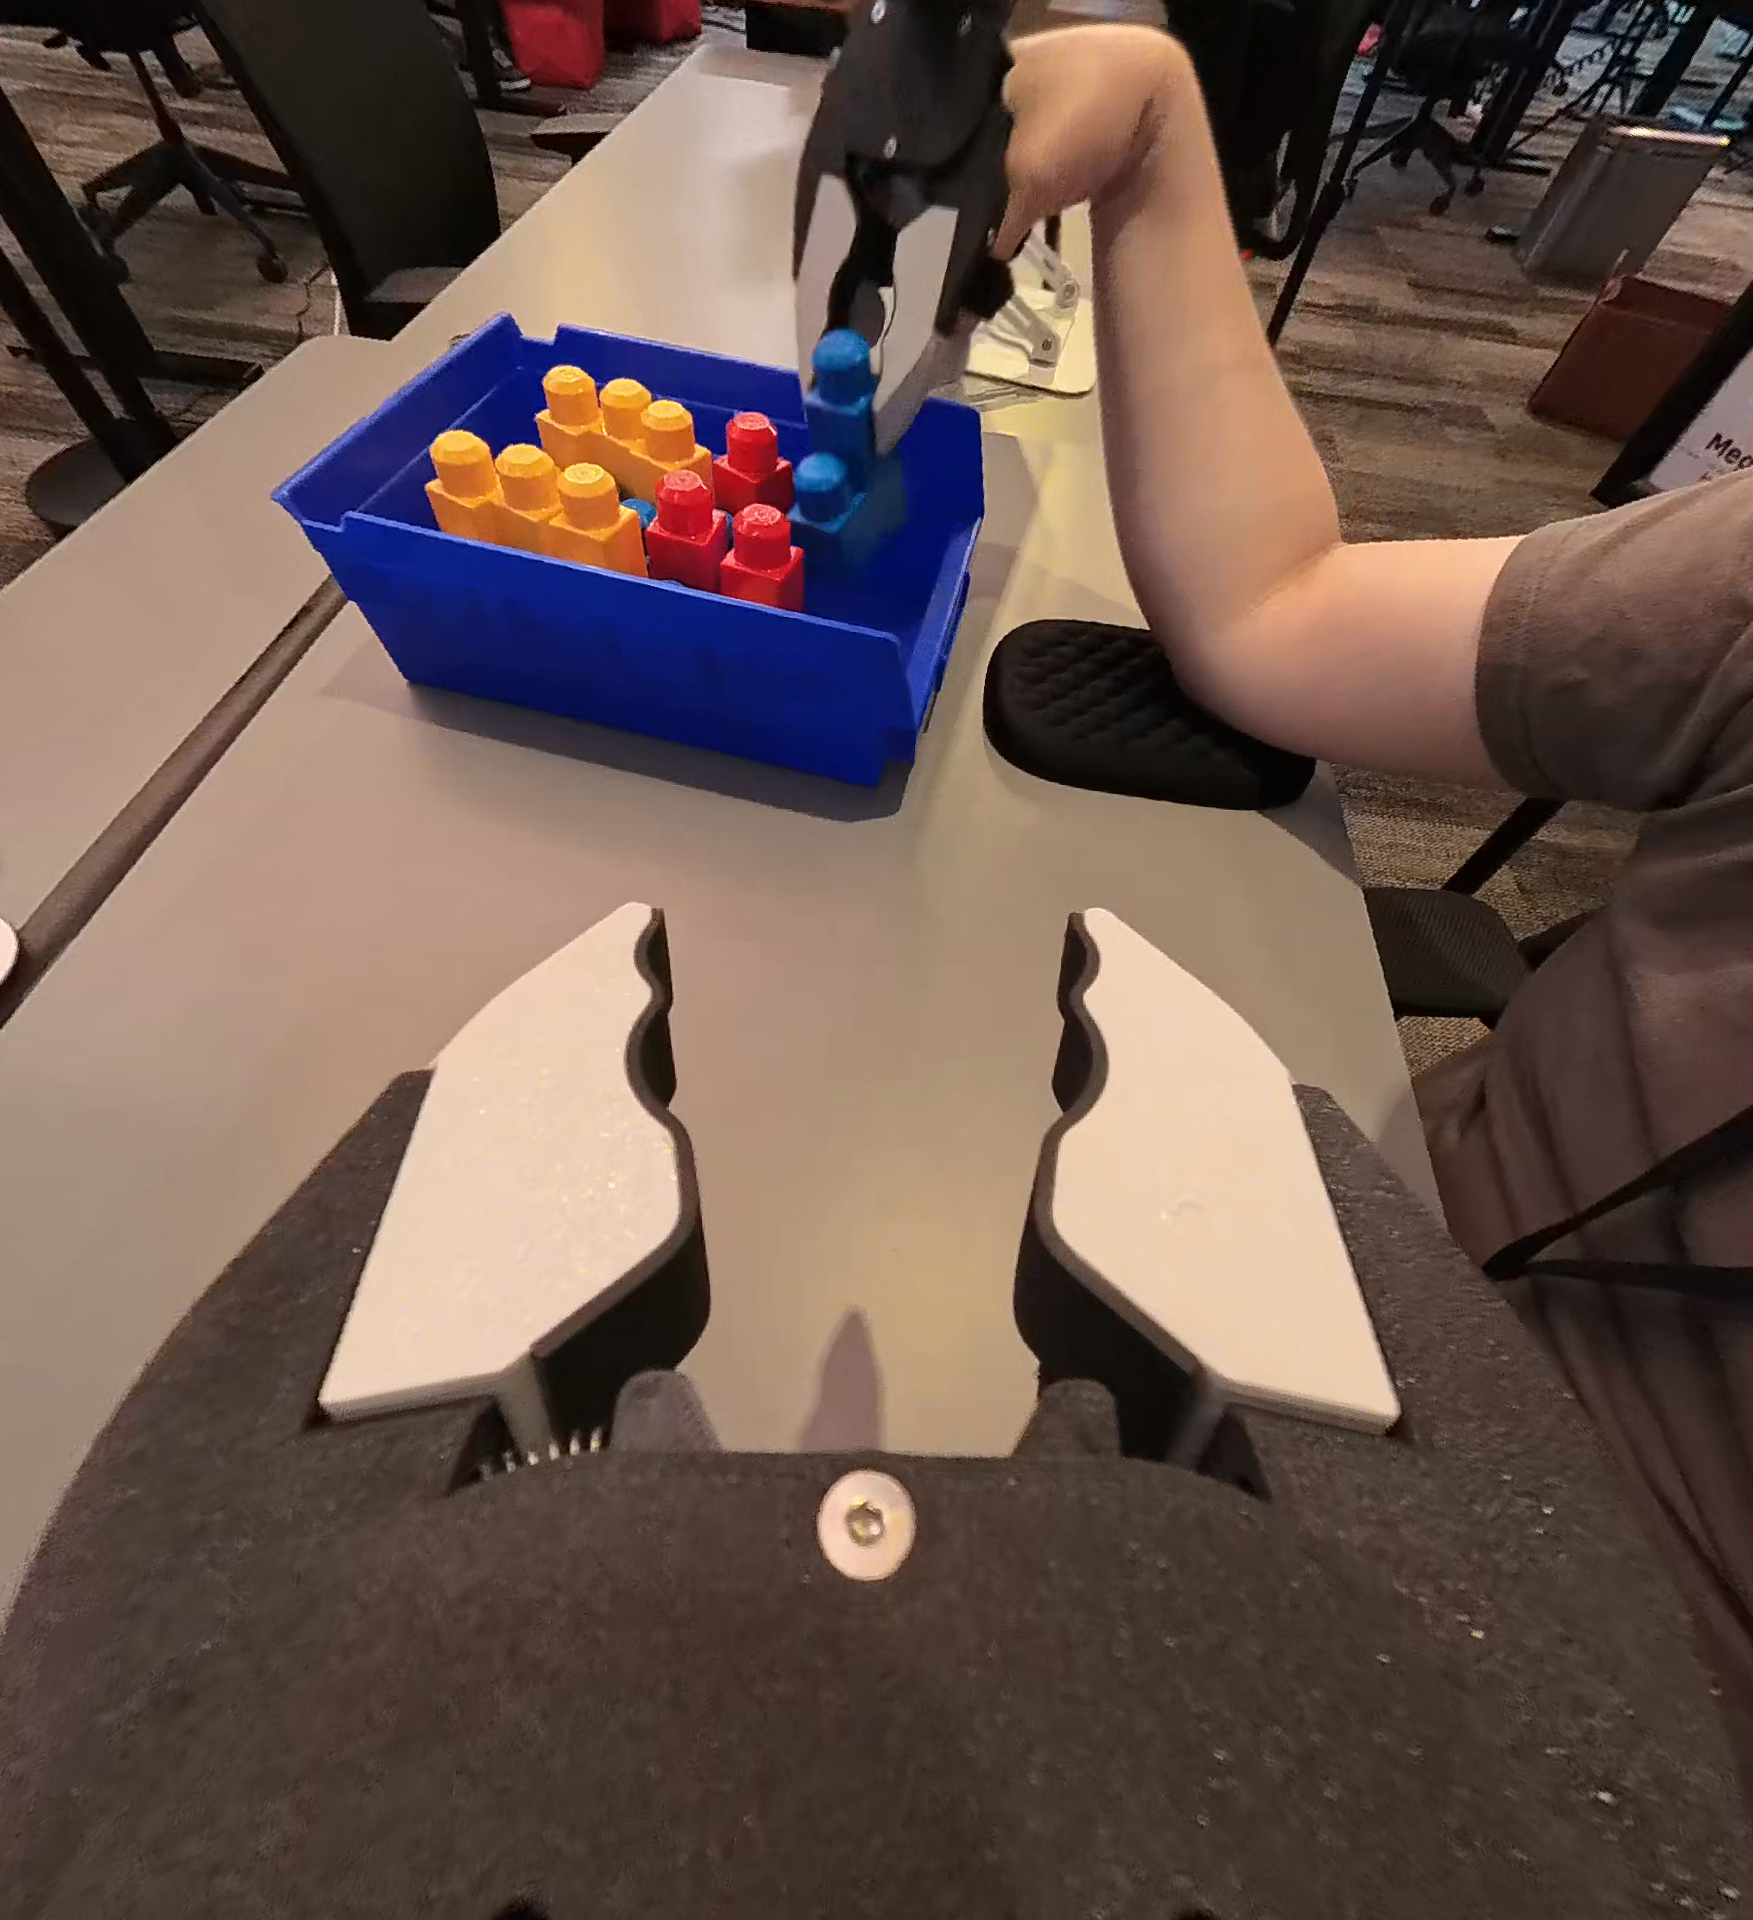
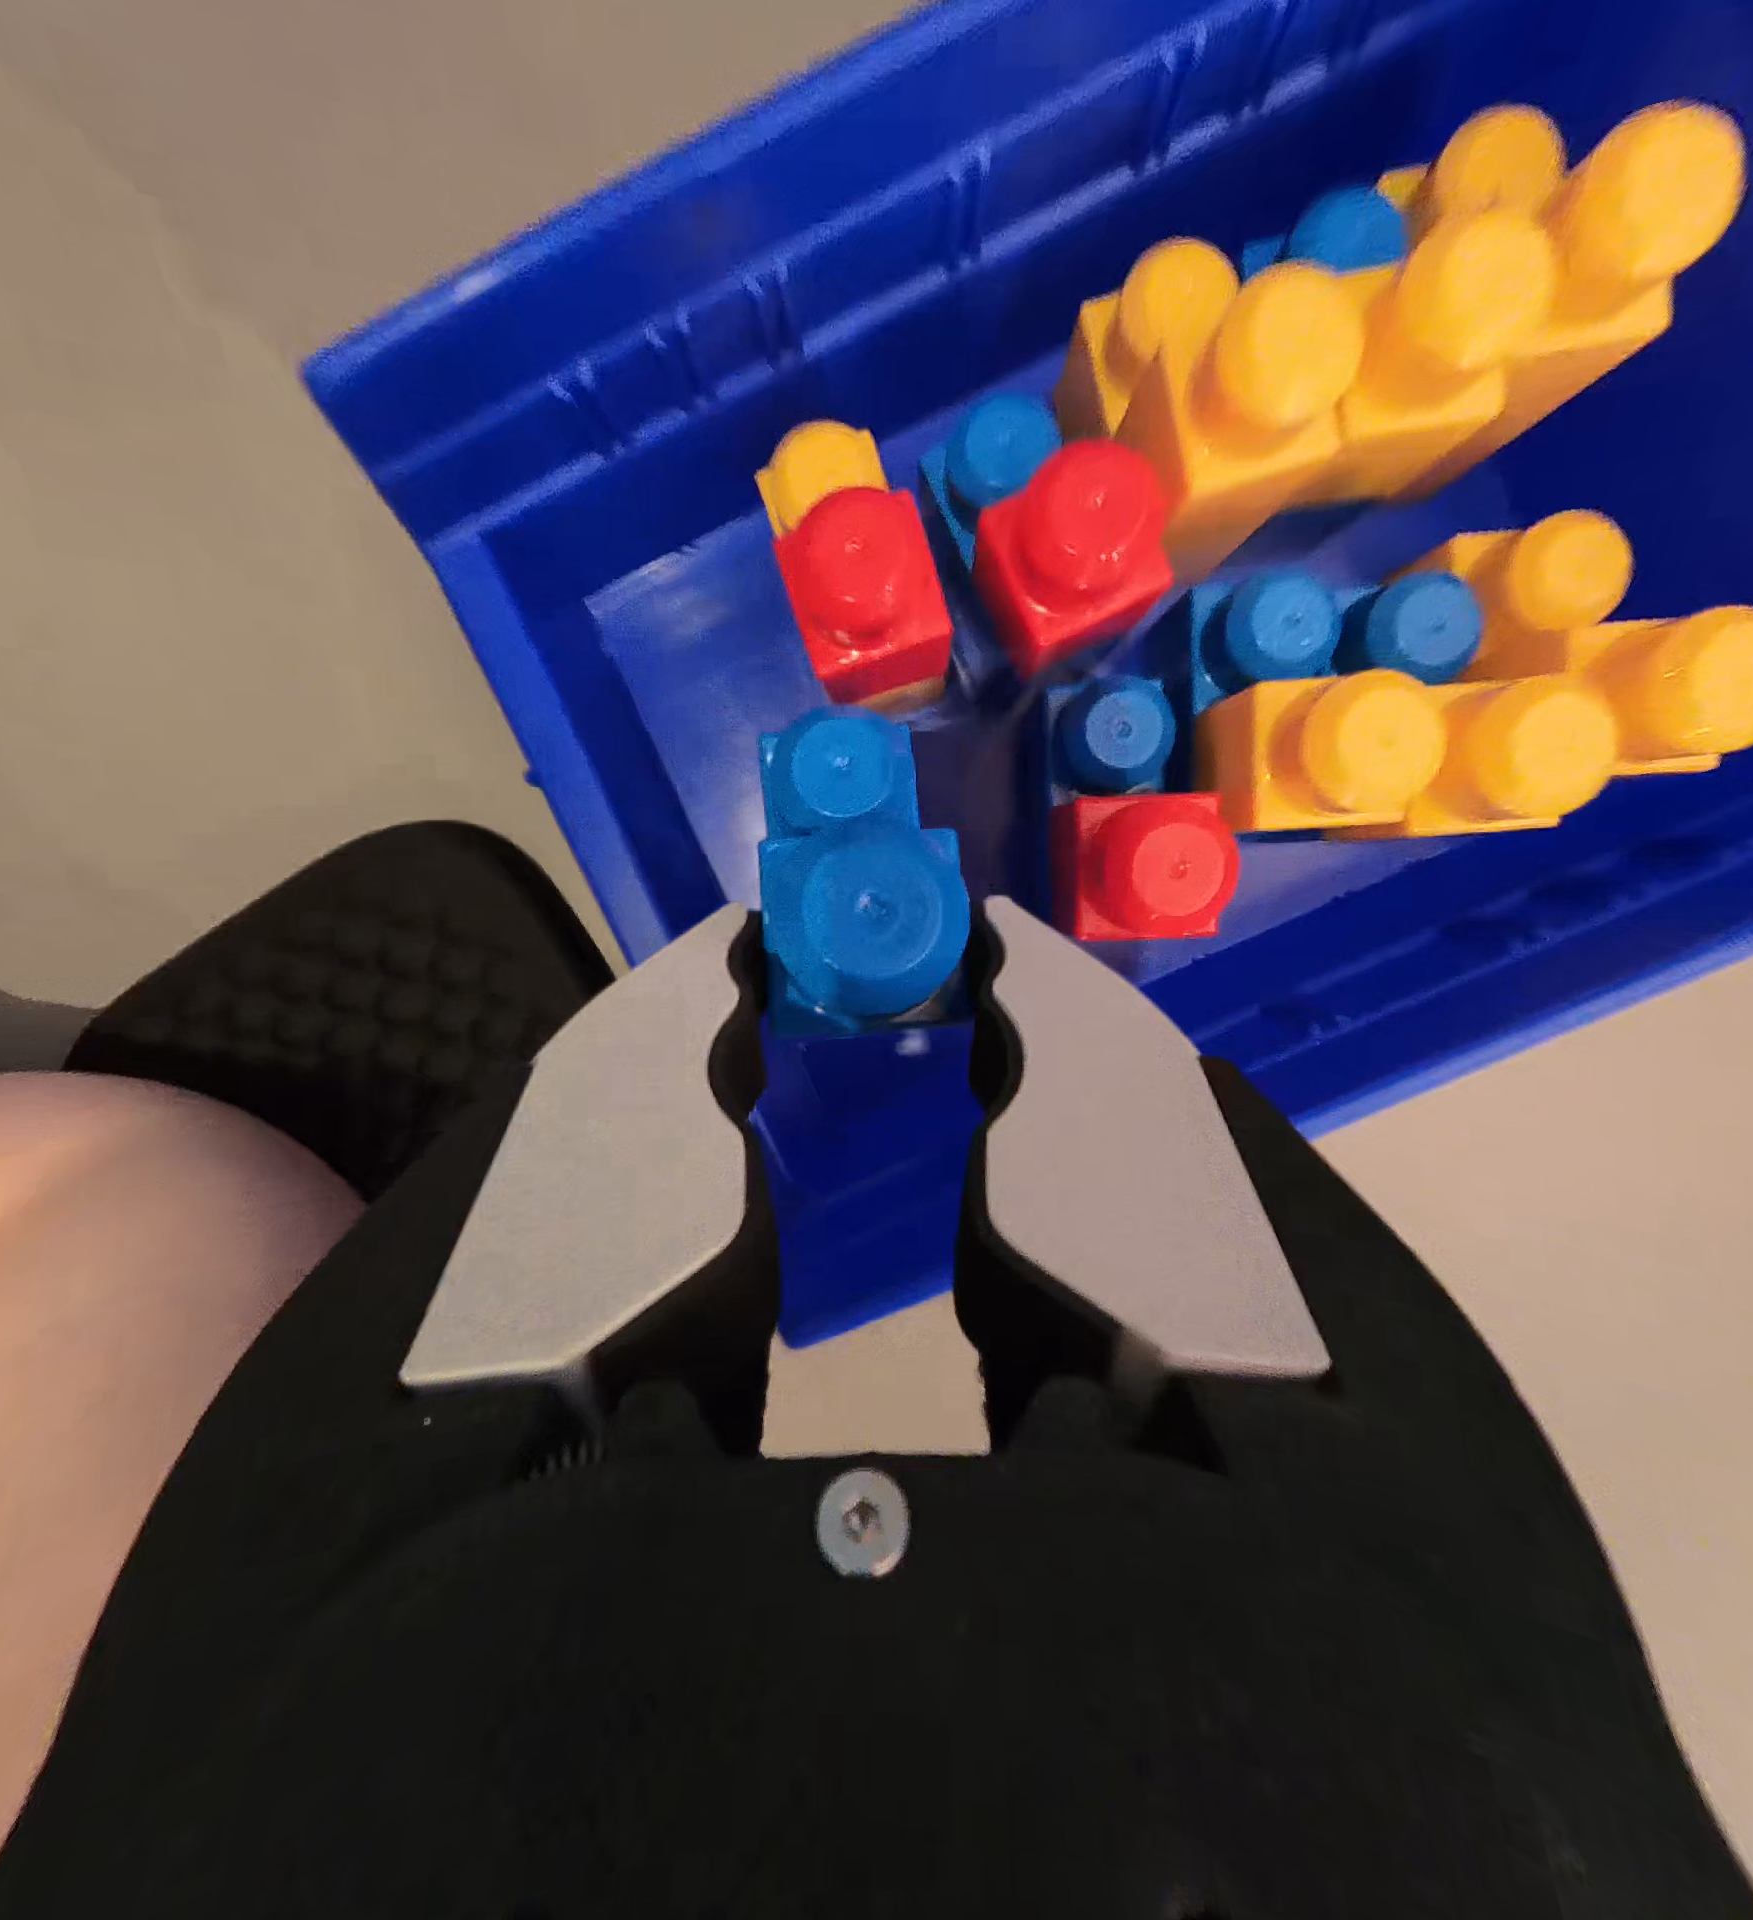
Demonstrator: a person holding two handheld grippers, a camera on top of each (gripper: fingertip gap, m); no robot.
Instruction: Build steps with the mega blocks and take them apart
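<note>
Near table [image 1: 851, 1039]: bare, free passage
Far: bin [image 1: 643, 665] crowded with blocks [image 1: 539, 499]
Right: armrest pad [image 1: 1111, 717], forearm [image 1: 1215, 499]

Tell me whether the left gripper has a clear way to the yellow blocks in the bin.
Probably yes. The left gripper is open over bare table, nothing between it and the blue bin. The yellow blocks sit at the bin's left end; the right gripper works the other end, holding a blue block.

In the right wrist view, motion blur softens the yellow blocks [image 2: 1391, 343] toward two o'clock, and the blue bin [image 2: 643, 343] runs off the top and right edges; its floor stays mostly hidden beneath blocks.
</note>
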